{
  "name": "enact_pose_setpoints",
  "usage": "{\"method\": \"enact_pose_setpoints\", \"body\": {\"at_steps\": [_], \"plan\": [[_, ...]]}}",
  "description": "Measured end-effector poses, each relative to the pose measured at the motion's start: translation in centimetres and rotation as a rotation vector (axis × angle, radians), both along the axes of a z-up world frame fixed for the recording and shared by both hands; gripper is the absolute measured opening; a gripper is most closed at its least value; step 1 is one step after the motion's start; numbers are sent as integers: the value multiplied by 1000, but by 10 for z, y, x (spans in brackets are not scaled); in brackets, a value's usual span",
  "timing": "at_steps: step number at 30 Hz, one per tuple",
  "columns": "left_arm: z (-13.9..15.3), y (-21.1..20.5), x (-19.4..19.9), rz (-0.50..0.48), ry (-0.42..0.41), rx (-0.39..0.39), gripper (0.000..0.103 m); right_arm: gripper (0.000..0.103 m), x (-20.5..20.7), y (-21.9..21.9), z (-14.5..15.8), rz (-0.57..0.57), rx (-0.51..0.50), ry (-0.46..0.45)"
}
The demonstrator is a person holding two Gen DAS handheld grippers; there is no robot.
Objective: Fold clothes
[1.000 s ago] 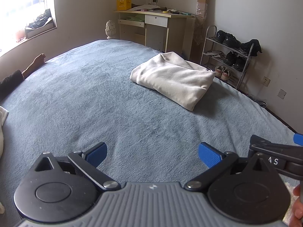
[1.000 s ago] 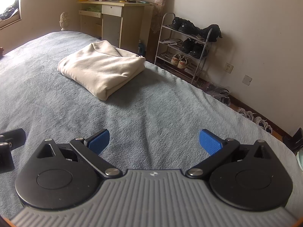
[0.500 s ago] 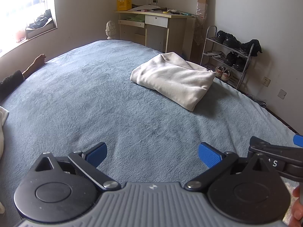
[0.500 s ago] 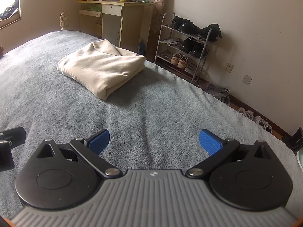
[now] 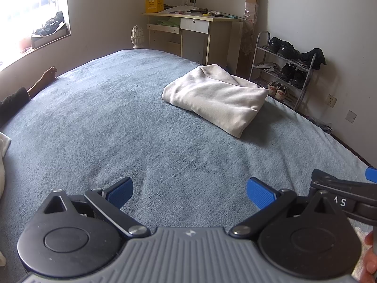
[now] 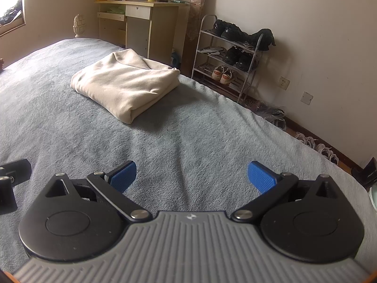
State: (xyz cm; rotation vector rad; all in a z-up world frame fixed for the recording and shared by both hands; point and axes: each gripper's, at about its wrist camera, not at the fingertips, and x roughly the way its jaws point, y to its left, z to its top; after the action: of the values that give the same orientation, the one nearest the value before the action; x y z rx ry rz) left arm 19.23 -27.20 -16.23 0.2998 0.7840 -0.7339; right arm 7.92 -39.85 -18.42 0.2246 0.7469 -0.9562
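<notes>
— So, what lies on the bed (image 5: 99,127)?

— One cream garment (image 5: 215,97), soft and matte, folded into a thick rounded rectangle with a smooth folded edge at its near end. It rests on a blue-grey plush cover, toward the far right part of the bed. A strip of white cloth (image 5: 3,155) shows at the left edge of the left view.

— And the tools?

— Two. The left gripper (image 5: 189,192) and the right gripper (image 6: 191,176) hover low over bare cover, side by side, well short of the garment. Each has its jaws spread wide with nothing between; the pads are ribbed blue rubber on black linkage arms.

— Behind the bed?

— One pale wood bench (image 6: 141,21) and one wire shoe rack (image 6: 232,56) with three shelves.
</notes>
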Motion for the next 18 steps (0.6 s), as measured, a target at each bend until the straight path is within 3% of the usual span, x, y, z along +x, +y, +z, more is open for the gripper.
{"method": "enact_pose_setpoints", "body": {"at_steps": [18], "plan": [[-1, 0, 1, 5, -1, 6, 103, 102, 1, 0, 0, 6, 2, 1]]}}
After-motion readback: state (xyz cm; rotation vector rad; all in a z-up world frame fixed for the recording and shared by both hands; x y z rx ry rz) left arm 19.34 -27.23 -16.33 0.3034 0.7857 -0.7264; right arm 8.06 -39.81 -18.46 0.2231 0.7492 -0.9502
